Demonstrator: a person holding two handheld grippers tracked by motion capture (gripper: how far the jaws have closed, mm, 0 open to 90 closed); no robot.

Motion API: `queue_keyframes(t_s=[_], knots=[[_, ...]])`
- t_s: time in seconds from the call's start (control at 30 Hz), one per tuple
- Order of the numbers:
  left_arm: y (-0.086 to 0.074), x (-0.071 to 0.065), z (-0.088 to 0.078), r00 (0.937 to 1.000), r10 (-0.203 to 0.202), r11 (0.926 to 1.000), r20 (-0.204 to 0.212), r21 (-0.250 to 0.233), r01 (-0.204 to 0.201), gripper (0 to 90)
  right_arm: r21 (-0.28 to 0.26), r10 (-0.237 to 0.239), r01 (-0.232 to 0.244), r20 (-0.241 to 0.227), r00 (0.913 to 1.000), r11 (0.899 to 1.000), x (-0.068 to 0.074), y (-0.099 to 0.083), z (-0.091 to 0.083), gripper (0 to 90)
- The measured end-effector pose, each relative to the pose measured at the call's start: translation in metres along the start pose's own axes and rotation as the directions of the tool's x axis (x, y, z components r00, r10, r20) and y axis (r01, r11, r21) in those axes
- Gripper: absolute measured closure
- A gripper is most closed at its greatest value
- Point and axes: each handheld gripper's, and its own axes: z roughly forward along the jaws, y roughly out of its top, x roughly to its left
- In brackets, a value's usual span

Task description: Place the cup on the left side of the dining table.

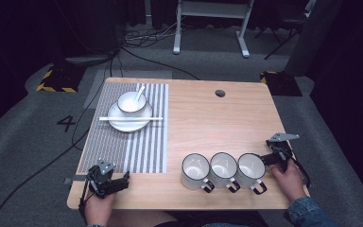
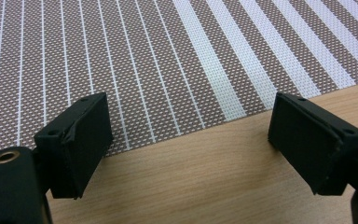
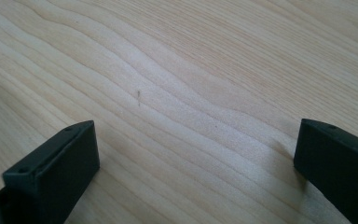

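Observation:
My left gripper point(image 1: 121, 181) rests at the table's front left corner, just below the striped placemat point(image 1: 137, 146). In the left gripper view its jaws point(image 2: 189, 140) stand apart with nothing between them, over the placemat's edge point(image 2: 168, 70) and bare wood. My right gripper point(image 1: 266, 159) sits at the front right, right beside the rightmost of three white mugs point(image 1: 250, 169). Seen from the right gripper view, its jaws point(image 3: 196, 163) are wide apart over bare wood. The other two mugs point(image 1: 195, 171) point(image 1: 223, 168) stand in a row to the left, handles toward the front.
On the placemat's far end a white bowl point(image 1: 131, 101) with a spoon point(image 1: 139, 92) sits on a plate point(image 1: 123, 125), with chopsticks point(image 1: 156, 118) laid across it. The wooden table point(image 1: 208, 123) has a cable hole point(image 1: 220, 93) at the back.

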Motion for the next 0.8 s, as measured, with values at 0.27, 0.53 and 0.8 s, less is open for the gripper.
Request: queue_keyframes(t_s=[0.27,0.53,0.8], knots=[[-0.0008,0.0033,-0.0006,0.9991,0.029,0.9996,0.032,0.004,-0.029,12.3,0.000,0.001,-0.001,-0.001,1.0000,1.000,0.0001,0.0000,-0.0001,0.2],[-0.0002,0.0035,-0.0003,0.9990,0.024,0.9997,0.037,0.002,-0.024,12.2,0.001,0.003,-0.003,-0.001,1.0000,1.000,0.0003,0.0001,-0.0001,0.2],[0.0010,0.0029,0.0004,0.9985,0.036,0.9992,0.042,0.016,-0.037,8.9,0.000,-0.001,0.001,0.000,1.0000,1.000,0.0000,0.0000,0.0000,0.2]])
